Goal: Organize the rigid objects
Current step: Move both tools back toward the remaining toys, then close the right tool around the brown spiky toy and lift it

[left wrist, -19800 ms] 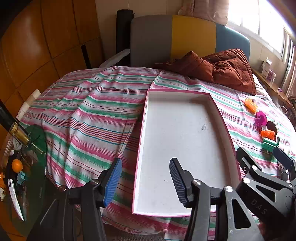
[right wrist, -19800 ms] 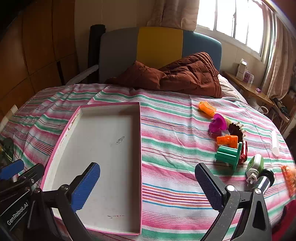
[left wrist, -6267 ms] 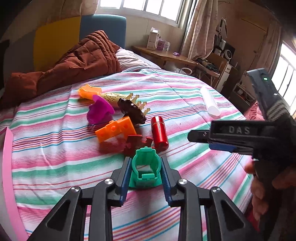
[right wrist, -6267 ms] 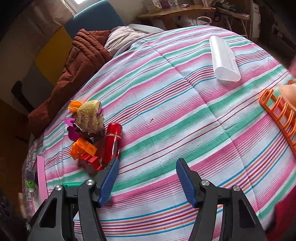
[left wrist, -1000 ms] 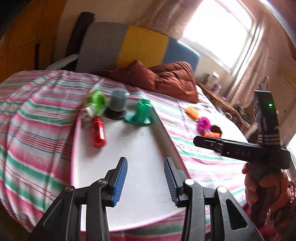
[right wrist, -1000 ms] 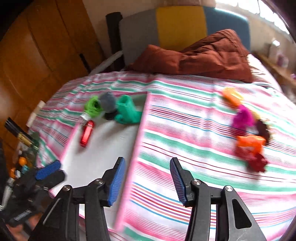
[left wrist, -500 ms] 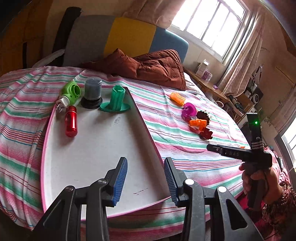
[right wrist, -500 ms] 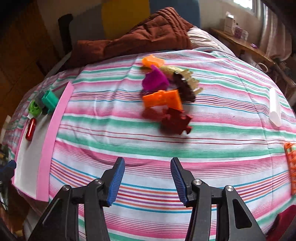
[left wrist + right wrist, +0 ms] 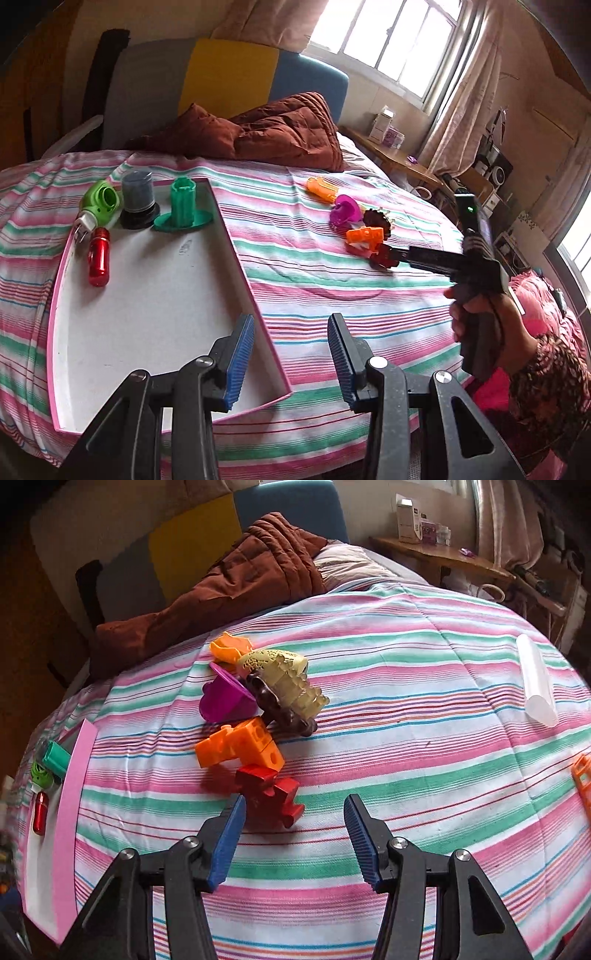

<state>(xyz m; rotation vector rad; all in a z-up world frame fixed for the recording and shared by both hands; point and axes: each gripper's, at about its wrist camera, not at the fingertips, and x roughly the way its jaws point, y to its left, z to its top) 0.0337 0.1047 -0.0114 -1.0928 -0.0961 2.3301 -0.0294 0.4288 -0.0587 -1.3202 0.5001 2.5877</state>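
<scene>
We hold our right gripper (image 9: 293,830) low over the striped bed (image 9: 406,738), and its jaws have just been opening; they stand apart with nothing pressed between them. The dark red toy piece (image 9: 271,792) lies on the bed just past the tips, nearer the left blue pad, and we cannot tell if the pad touches it. At 11 o'clock from the red piece sits an orange block (image 9: 238,747), touching it. Past that, at 12 o'clock, a purple cup (image 9: 223,698), a dark brown comb-like toy (image 9: 282,709), a pale yellow toy (image 9: 286,674) and an orange scoop (image 9: 229,648) lie bunched together. A clear tube (image 9: 535,679) lies well apart at 2 o'clock. Our left gripper (image 9: 291,363) hangs over the near right edge of the white tray with the pink rim (image 9: 255,295), jaws apart and empty. In the far end of the tray, at 11 o'clock from this gripper, stand a green stand (image 9: 183,205) and a grey pot on a black base (image 9: 137,197), side by side. A light green plug (image 9: 99,201) lies just left of the pot, and a red tube (image 9: 98,256) lies near it, closer to us. From the left view we see a hand (image 9: 480,317) holding the right gripper (image 9: 397,254), with its tips at the red piece (image 9: 382,258).
</scene>
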